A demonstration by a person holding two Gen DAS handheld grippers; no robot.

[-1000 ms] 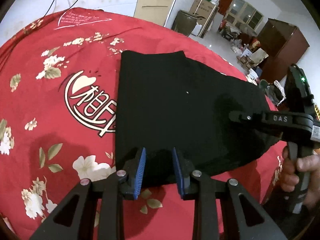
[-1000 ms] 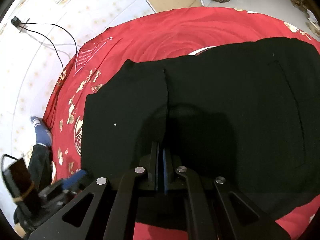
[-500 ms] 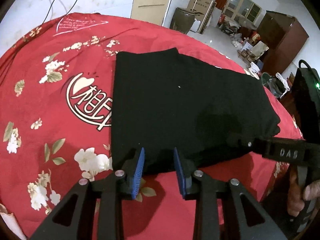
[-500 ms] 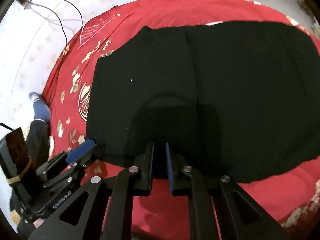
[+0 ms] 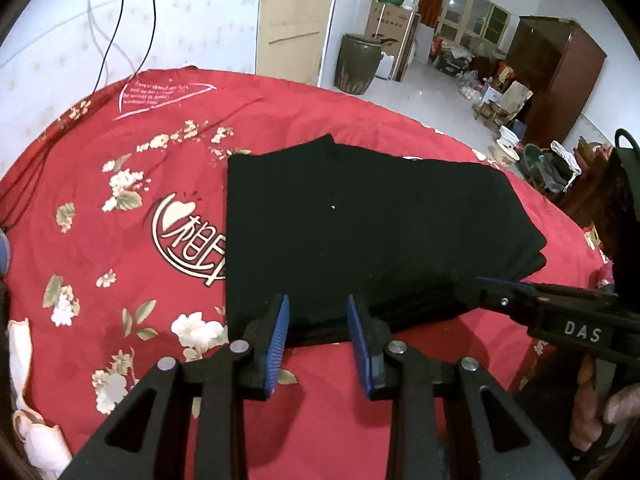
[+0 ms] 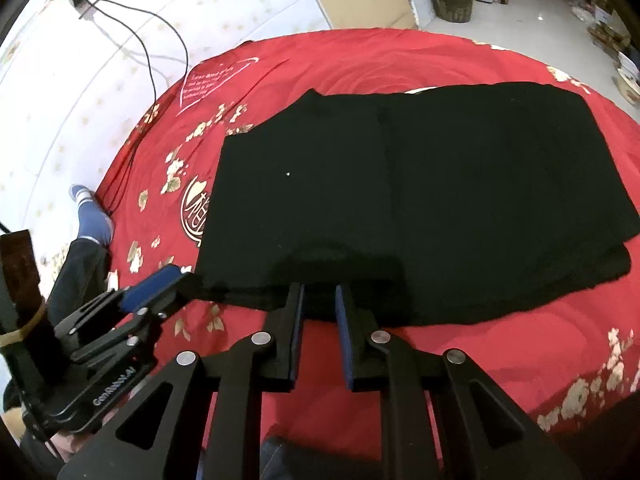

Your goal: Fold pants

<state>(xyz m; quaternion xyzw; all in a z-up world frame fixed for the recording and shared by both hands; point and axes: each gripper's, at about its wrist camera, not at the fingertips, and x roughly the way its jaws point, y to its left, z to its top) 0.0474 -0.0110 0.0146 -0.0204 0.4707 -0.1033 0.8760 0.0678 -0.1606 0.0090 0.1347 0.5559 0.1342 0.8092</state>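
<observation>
A red bedspread (image 5: 320, 128) with white flowers and a round white emblem (image 5: 188, 240) fills most of both views. On it lie the black pants (image 5: 360, 232), folded into a flat rectangle of several layers; in the left wrist view they take the center of the frame, and in the right wrist view (image 6: 420, 200) the center and right. A lower layer shows out from under the top one at the right edge, and a small white speck (image 6: 288, 175) sits on the top layer.

The left gripper (image 5: 316, 320) is at the bottom center of its view. Its blue-padded fingers are spread apart and hold nothing, with the tips at the near edge of the pants. The right gripper (image 6: 320, 300) is at the bottom center of its own view, also parted with a gap between the pads and gripping nothing, its tips at the near hem.

In the upper right of the left wrist view stand a brown wardrobe (image 5: 560, 80) and a large dark jar (image 5: 358, 64). A black cable (image 6: 160, 40) hangs on the white wall in the upper left of the right wrist view.
</observation>
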